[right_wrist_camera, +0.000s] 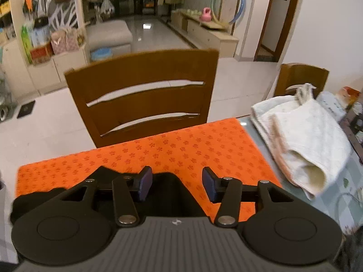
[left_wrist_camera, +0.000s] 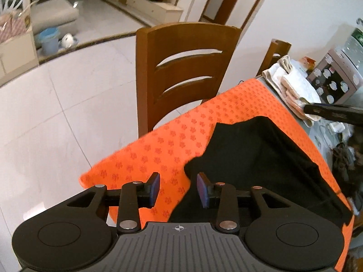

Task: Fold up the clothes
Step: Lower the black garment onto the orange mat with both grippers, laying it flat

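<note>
1. The counter (right_wrist_camera: 347,188) fills the lower right of the right wrist view, with a pale patterned top showing at the frame's right edge.
2. An orange mat (left_wrist_camera: 158,149) with a small flower print covers most of the counter; in the right wrist view the orange mat (right_wrist_camera: 181,145) spans the middle of the frame.
3. A wooden chair (left_wrist_camera: 188,45) stands behind the mat's far edge, at upper centre in the left wrist view; the same wooden chair (right_wrist_camera: 147,95) sits at centre in the right wrist view. A second chair (right_wrist_camera: 301,77) shows at the upper right.
4. The black garment (left_wrist_camera: 261,158) lies flat on the mat in the lower right of the left wrist view, its left edge uneven. In the right wrist view the black garment (right_wrist_camera: 168,181) is mostly hidden behind the tool at lower centre.
5. A folded white towel (right_wrist_camera: 304,140) lies on the counter just beside the mat's right edge; the white towel (left_wrist_camera: 292,83) appears at the right in the left wrist view.
6. The left tool (left_wrist_camera: 178,189) hangs above the garment's left edge, released, with a clear gap between its blue pads and nothing held.
7. The right tool (right_wrist_camera: 177,182) is also released, its pads wide apart over the garment, gripping nothing.
8. A dark bar-shaped thing (left_wrist_camera: 333,111) enters at the right of the left wrist view; I cannot tell what it is.
</note>
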Tool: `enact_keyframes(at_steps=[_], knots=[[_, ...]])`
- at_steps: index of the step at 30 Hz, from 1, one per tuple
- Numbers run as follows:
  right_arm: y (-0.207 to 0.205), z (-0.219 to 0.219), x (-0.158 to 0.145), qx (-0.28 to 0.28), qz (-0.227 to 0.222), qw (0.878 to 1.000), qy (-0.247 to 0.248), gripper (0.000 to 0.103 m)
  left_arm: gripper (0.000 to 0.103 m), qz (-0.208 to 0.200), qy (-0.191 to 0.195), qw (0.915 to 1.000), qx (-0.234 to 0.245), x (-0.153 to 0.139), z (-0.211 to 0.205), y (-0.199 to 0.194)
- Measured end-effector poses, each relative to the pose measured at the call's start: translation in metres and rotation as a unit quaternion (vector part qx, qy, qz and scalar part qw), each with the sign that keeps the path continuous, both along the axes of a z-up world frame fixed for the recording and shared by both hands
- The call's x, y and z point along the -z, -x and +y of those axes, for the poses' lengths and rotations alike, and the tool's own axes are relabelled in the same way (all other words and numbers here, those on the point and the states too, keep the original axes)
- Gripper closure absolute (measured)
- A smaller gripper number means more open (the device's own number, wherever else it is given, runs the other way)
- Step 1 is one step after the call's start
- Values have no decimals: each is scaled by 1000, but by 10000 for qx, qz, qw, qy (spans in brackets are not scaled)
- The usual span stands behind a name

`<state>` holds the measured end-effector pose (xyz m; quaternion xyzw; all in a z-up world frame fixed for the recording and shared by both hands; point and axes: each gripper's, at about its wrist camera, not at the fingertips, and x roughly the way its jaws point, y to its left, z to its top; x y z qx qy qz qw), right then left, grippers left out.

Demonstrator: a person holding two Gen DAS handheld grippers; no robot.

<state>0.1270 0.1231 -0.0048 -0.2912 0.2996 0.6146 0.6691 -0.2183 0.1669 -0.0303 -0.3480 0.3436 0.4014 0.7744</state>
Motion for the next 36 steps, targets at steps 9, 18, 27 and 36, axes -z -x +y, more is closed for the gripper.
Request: enact_keyframes(at_steps=[9, 18, 27, 36], knots=[[-7, -144, -36, 757, 118, 9968, -242, 47, 62, 158, -65, 9974, 704, 7, 6, -16], [6, -292, -21, 1772, 318, 9832, -286, 47, 62, 385, 23, 9942, 1002, 23, -1, -31], [57, -427, 40, 2698, 467, 9618, 42, 47, 59, 869, -350, 9841, 1507, 29, -34, -36], [116, -523, 105, 3562, 1291, 9251, 256, 47, 58, 1004, -428, 9838, 1425, 45, -54, -18]])
